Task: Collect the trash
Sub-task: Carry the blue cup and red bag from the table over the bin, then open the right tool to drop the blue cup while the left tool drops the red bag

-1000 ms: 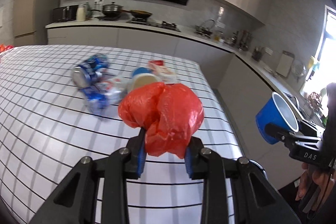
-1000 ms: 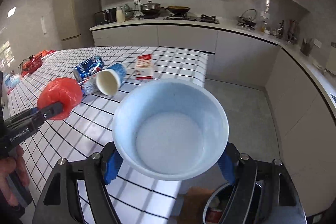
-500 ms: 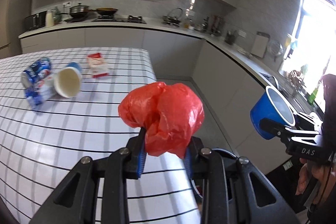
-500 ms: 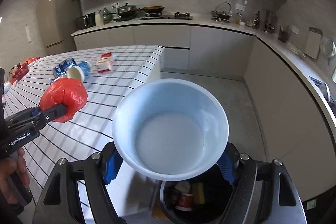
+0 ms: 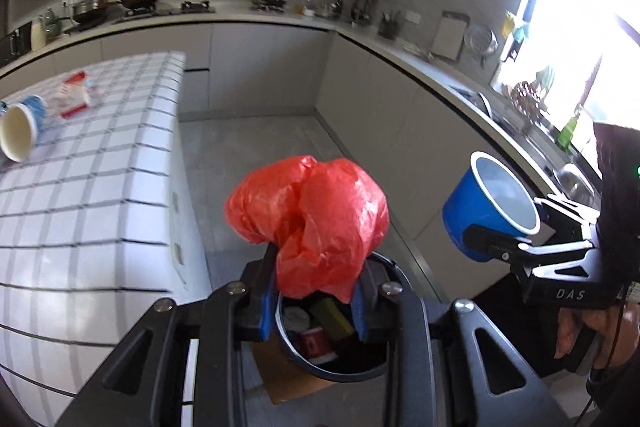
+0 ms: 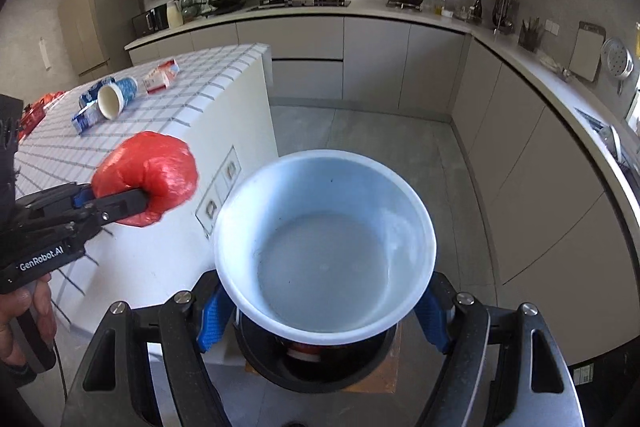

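My left gripper (image 5: 316, 303) is shut on a crumpled red plastic bag (image 5: 312, 223) and holds it above a round black trash bin (image 5: 340, 347) on the floor, which holds a red cup and other trash. My right gripper (image 6: 320, 311) is shut on a blue paper cup (image 6: 324, 255) with a white inside, held over the same bin (image 6: 312, 363). In the left wrist view the cup (image 5: 488, 207) is to the right of the bag. In the right wrist view the bag (image 6: 152, 179) is to the left.
A white tiled counter (image 5: 80, 187) at the left carries a tipped paper cup (image 6: 116, 97), a red and white carton (image 6: 162, 77) and blue wrappers (image 6: 86, 115). Grey cabinets (image 6: 520, 167) line the back and right. The bin stands on cardboard (image 5: 280, 375).
Both grippers have swung right, off the counter, and now hang over the trash bin on the floor. Each still holds its item.
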`<state>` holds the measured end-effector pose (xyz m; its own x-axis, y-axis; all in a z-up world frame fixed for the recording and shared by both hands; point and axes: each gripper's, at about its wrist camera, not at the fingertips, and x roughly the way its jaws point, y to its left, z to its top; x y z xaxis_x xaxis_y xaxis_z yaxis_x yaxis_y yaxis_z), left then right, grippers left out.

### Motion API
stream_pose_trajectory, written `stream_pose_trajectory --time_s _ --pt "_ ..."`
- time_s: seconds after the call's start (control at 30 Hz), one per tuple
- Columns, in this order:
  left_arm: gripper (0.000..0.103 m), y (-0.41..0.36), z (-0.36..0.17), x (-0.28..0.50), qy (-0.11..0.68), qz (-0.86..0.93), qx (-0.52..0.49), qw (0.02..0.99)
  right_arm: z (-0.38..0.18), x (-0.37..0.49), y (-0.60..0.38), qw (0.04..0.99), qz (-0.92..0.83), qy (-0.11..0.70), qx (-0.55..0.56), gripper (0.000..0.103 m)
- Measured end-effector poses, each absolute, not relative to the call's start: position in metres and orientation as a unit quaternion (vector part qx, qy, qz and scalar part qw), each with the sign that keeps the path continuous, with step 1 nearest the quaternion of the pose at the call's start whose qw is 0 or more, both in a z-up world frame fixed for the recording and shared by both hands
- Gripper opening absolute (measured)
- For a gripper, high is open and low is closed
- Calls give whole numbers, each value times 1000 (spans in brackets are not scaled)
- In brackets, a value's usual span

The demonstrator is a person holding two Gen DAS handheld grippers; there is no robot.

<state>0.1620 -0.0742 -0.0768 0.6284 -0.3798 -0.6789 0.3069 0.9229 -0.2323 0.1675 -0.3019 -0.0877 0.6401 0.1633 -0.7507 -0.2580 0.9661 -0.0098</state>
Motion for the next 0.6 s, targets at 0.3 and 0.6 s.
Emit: stream_pose_trajectory --time_s 0.3,0.6 --pt "31 -113 -113 157 427 -175 -45 886 -139 179 -331 878 146 450 -77 78" --pt "31 -133 -151 157 454 -178 -31 872 -183 192 -337 847 217 473 -107 78"
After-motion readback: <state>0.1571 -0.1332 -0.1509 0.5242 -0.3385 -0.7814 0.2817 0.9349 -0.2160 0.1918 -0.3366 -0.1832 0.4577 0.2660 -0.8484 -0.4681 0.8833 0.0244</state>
